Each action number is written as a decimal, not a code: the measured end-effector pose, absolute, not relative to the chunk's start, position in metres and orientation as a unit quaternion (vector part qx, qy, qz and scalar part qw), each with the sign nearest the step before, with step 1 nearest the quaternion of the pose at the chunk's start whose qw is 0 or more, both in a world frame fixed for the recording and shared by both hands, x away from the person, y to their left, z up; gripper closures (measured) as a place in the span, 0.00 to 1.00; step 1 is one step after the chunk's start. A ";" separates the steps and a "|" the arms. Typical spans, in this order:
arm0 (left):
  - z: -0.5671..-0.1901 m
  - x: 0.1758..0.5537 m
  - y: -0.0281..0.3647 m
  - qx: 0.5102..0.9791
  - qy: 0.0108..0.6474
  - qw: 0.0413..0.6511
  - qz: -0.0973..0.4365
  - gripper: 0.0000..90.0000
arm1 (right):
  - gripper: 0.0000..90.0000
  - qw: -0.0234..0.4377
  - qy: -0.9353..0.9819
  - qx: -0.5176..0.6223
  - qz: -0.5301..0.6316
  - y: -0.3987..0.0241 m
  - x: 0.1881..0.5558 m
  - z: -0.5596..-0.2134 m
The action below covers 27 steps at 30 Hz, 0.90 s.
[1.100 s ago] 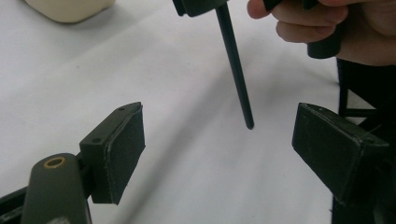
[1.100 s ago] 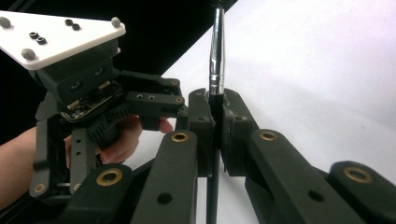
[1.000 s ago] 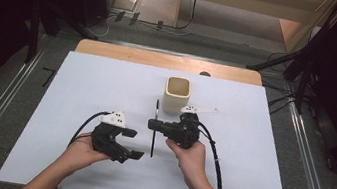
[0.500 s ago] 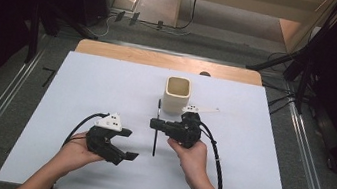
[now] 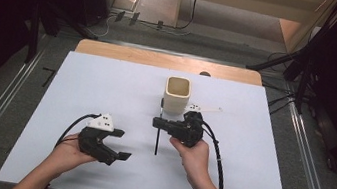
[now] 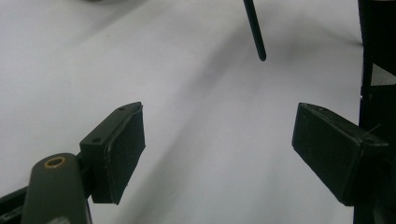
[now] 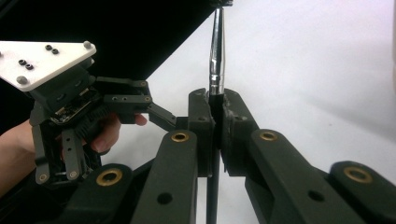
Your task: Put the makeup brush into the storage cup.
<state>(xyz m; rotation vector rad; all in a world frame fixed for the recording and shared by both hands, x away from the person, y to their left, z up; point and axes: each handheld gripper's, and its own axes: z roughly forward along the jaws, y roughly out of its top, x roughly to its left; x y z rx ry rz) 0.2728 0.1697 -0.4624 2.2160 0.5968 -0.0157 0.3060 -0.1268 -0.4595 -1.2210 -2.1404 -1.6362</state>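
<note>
Since a second ago, only the left gripper (image 5: 116, 143) has drifted slightly toward lower left, fingers spread and empty. At frame centre, the right gripper (image 5: 158, 122) pinches the black pen (image 5: 156, 141) above the bench (image 5: 82, 81). Next, probably: tip it into the cream cup (image 5: 177, 95).

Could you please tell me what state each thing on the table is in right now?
Pen: clamped in the right gripper, off the cup.
Right gripper: shut on the pen.
Left gripper: open, nothing between its jaws.
Cup: upright, nothing visible inside.
</note>
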 end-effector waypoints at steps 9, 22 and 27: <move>-0.463 0.269 0.183 0.878 0.246 0.410 0.001 0.19 | 0.95 0.089 -0.719 -0.414 -0.551 -0.130 0.307 -0.460; -0.464 0.263 0.204 0.876 0.261 0.406 0.016 0.19 | 0.95 0.084 -0.716 -0.419 -0.553 -0.133 0.308 -0.459; -0.463 0.261 0.212 0.874 0.269 0.404 0.023 0.19 | 0.95 0.083 -0.714 -0.421 -0.553 -0.136 0.309 -0.459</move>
